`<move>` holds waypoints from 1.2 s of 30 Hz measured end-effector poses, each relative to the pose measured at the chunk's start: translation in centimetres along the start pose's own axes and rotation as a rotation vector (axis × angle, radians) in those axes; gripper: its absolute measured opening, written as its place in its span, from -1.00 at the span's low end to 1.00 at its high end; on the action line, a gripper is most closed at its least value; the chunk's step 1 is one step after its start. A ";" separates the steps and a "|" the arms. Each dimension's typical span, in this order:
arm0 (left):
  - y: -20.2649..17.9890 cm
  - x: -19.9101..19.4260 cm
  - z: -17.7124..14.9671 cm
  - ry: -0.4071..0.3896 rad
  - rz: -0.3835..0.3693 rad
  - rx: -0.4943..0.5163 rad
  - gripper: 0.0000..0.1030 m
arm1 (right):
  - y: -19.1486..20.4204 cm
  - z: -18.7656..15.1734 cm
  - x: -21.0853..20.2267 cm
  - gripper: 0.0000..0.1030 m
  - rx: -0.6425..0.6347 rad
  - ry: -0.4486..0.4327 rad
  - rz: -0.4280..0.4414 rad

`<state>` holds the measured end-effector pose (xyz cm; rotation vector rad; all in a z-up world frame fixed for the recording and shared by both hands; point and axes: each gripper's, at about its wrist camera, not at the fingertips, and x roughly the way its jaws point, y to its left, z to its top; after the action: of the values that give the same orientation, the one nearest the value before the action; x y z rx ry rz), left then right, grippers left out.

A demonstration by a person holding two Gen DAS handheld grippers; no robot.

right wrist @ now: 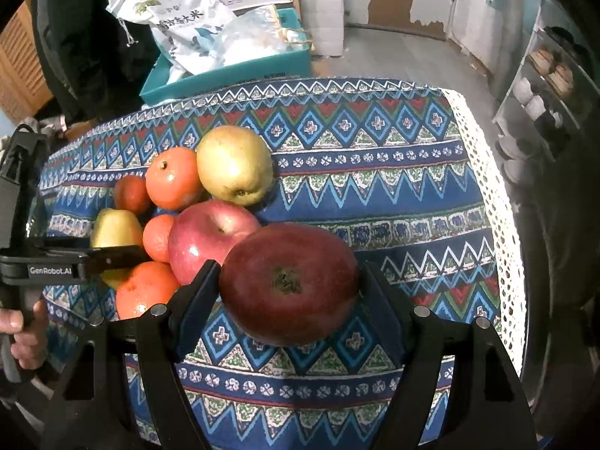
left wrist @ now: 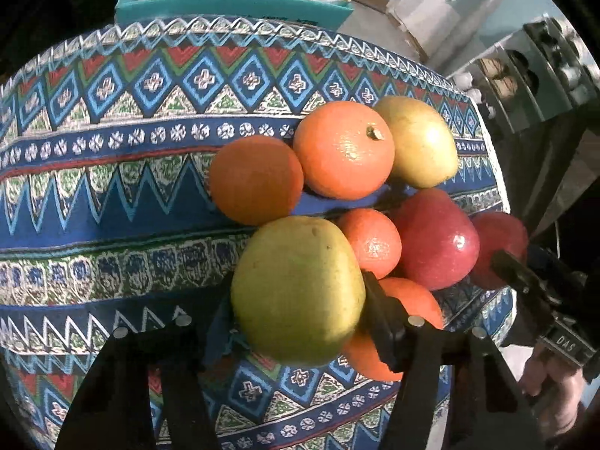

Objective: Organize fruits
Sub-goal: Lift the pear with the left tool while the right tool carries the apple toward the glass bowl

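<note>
Under my claws lies a tablecloth [right wrist: 375,195] of blue, red and green zigzags and diamonds with a white lace edge, draped over a table. Past its far edge sits a teal bin [right wrist: 225,75] stuffed with plastic bags and a printed rice sack [right wrist: 180,26], then cardboard, a grey floor and a wall with peeling paint. To the right stands a shelf [right wrist: 543,86] of jars.

I count nine fruits, all bunched together: three pears, four oranges, two apples.

My right claw [right wrist: 288,288] is spread wide around the dark apple [right wrist: 288,281], a finger pressing each side, the calyx end facing me. It sits nearest, at the right end of the bunch, touching the paler apple [right wrist: 210,236] behind it.

My left claw [left wrist: 298,300] grips the near pear [left wrist: 298,288], opened just to its width; the right finger [left wrist: 382,315] is tight against the skin, the left one mostly hidden behind the fruit. An orange [left wrist: 408,300] lies just right of that finger, a small orange [left wrist: 371,242] behind it.

Farther back sit two more oranges, one dull [left wrist: 255,180] and one shiny with a stem scar [left wrist: 343,148], and a yellow pear [left wrist: 416,142] at the far right. The third pear is the one I take from the right view beside the left tool [right wrist: 112,225], though it may be the one I hold.
</note>
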<state>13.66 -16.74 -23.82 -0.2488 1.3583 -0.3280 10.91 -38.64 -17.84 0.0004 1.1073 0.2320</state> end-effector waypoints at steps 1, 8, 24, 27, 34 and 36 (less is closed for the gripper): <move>-0.2 -0.1 -0.1 -0.009 0.017 0.016 0.27 | 0.0 0.1 0.0 0.47 0.001 -0.002 0.001; -0.9 -1.5 -0.8 -0.059 0.104 0.089 0.26 | 0.7 0.3 -0.7 0.47 -0.018 -0.027 -0.007; -0.6 -8.3 -1.8 -0.158 0.174 0.165 0.26 | 3.5 1.2 -3.5 0.47 -0.076 -0.106 0.002; -0.8 -9.2 -2.2 -0.172 0.178 0.169 0.26 | 4.3 1.4 -4.3 0.47 -0.087 -0.126 0.015; -1.4 -12.0 -3.6 -0.221 0.196 0.209 0.26 | 6.4 2.0 -6.2 0.47 -0.109 -0.167 0.053; -1.5 -12.9 -3.9 -0.232 0.196 0.209 0.26 | 6.9 2.1 -6.6 0.47 -0.114 -0.175 0.064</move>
<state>7.44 -13.25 -12.30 0.0213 1.0997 -0.2655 8.66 -32.89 -10.28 -0.0445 0.9192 0.3456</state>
